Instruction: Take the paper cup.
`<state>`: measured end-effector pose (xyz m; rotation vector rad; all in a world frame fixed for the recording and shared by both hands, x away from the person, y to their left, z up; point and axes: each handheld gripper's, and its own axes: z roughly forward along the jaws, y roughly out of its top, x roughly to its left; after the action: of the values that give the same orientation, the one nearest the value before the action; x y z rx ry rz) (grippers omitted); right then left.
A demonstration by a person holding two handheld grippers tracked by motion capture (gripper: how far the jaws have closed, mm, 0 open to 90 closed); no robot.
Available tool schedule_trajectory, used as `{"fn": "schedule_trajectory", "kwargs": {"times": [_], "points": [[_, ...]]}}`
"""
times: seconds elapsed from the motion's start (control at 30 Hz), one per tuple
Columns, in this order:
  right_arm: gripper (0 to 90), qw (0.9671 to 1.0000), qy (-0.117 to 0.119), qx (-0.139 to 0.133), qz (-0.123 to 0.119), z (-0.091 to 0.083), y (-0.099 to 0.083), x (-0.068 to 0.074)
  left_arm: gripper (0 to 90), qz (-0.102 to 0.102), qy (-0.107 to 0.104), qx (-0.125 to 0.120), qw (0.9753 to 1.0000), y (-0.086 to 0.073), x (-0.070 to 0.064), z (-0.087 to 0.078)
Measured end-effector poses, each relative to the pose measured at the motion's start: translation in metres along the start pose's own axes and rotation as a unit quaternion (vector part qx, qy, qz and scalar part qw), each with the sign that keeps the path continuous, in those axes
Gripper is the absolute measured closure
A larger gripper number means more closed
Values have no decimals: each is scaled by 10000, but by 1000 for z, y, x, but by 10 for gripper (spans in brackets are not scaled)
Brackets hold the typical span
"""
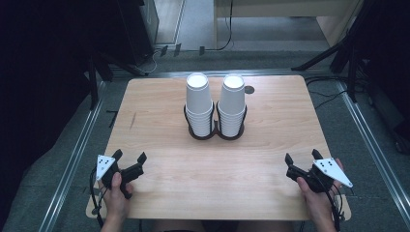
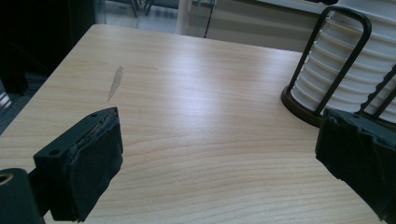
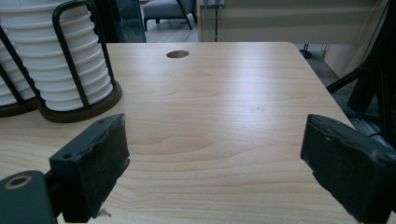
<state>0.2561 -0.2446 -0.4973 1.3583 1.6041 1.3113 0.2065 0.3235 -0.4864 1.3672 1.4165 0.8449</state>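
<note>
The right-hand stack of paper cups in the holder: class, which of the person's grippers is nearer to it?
Right. The right gripper sits at the table's near right edge, closer to the right-hand stack; the left gripper lies near the left edge, beyond the left stack.

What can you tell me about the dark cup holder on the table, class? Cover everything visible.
The cup holder is a dark double rack: two round bases joined side by side, each with thin upright wire loops. It stands upright near the middle of the wooden table, towards the far side. Each ring holds a tall stack of white paper cups, nested mouth down. Nothing else touches it; both claws stay near the front edge.
</note>
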Motion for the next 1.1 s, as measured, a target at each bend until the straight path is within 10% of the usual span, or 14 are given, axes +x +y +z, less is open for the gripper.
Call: {"fn": "schedule_trajectory", "kwargs": {"times": [1.1], "points": [[248, 9918, 1196, -226, -376, 39, 89, 71, 7, 18, -117, 134, 9998, -6, 0, 7]]}}
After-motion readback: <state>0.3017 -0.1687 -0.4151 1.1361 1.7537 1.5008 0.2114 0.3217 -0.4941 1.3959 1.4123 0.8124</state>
